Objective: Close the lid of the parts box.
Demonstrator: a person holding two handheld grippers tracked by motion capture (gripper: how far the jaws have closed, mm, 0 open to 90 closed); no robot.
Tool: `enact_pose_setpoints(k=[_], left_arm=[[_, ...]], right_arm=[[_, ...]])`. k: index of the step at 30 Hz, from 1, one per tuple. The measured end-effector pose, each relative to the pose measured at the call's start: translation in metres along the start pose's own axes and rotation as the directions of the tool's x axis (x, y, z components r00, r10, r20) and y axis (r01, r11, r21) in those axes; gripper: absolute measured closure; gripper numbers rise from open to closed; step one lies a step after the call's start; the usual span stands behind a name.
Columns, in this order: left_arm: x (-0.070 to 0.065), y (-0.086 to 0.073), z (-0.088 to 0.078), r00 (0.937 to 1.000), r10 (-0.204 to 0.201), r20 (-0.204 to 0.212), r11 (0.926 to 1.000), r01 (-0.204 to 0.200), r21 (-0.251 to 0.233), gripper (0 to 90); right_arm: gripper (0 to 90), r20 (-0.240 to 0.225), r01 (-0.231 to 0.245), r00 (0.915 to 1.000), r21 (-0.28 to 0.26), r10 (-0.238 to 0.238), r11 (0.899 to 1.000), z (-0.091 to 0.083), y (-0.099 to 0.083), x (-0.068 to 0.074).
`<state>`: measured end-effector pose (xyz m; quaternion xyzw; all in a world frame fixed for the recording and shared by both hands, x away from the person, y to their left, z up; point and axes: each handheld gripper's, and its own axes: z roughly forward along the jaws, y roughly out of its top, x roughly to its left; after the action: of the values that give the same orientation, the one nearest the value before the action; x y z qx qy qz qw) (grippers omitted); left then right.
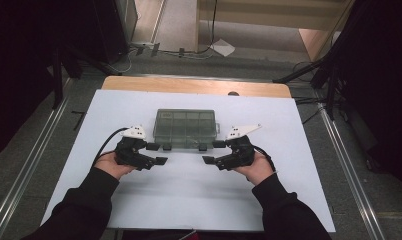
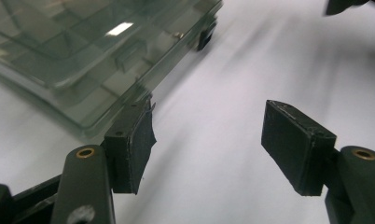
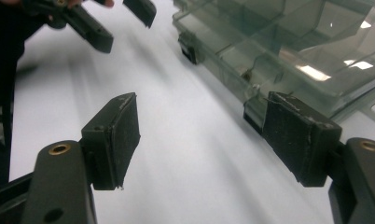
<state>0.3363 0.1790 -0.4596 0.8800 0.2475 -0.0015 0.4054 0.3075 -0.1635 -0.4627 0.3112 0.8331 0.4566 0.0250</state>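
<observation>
A clear, greenish compartment box lies closed in the middle of the white table sheet, with two black latches on its near edge. My left gripper is open just in front of the box's left latch, and nothing is between its jaws. In the left gripper view, one pad stands right by the box's edge. My right gripper is open by the right latch, also empty. In the right gripper view, one pad stands close beside the box.
The white sheet covers a wooden table whose far edge shows behind the box. Metal rails run along both sides of the table. Cables and dark stands sit on the floor beyond.
</observation>
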Motion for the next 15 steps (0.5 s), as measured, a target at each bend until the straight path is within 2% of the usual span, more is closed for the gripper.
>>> enact_pose_setpoints(k=[2, 5, 9, 15], left_arm=[[-0.003, -0.001, 0.001, 0.9998, 0.002, -0.02, 0.9998, -0.002, 0.017, 33.9], [-0.008, -0.004, 0.001, 0.9994, 0.017, -0.03, 0.9997, -0.017, 0.016, 33.8], [-0.013, -0.008, -0.002, 0.9997, 0.02, -0.014, 0.9998, -0.02, -0.001, 33.8], [-0.018, -0.012, -0.004, 0.9977, 0.066, -0.018, 0.9976, -0.065, 0.023, 33.8]], right_arm=[[26.6, -0.001, 0.018, 0.9998, 0.013, -0.018, 1.0, 0.0, -0.003, 0.002], [25.0, 0.007, 0.029, 0.9995, 0.034, -0.03, 0.999, 0.0, -0.008, 0.004], [23.9, 0.017, 0.041, 0.999, 0.042, -0.042, 0.998, -0.002, -0.015, 0.007], [23.5, 0.025, 0.043, 0.9987, 0.056, -0.045, 0.998, -0.006, -0.025, 0.007]])
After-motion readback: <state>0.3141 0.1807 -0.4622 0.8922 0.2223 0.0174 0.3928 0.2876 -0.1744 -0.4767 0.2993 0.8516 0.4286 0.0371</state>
